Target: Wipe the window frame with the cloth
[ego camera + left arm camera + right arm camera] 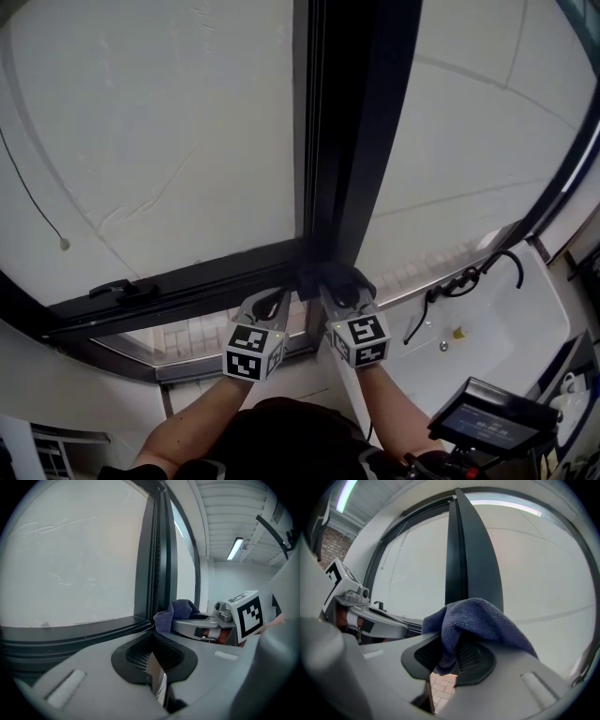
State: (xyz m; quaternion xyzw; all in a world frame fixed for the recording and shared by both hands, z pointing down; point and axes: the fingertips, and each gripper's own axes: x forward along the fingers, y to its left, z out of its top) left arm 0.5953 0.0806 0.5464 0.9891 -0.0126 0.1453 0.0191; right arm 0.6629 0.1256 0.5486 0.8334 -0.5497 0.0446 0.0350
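Cloth: a dark blue terry cloth (480, 620) bunches over the tip of the right tongs (452, 660), at the bottom corner of the black metal window frame (342, 122) where the upright bar meets the lower rail.
Right tongs: closed on a fold of the cloth; the rest is draped loose.
Left tongs (152, 656): closed with nothing between them, just beside the right tongs and near the lower rail.
Slip risk: the pinch looks small, so friction during a wipe along the frame may well tug the cloth free.
Scrape risk: if the cloth shifts, bare tongs would rub frame or glass.
Collision risk: the two tongs sit close and could knock together.
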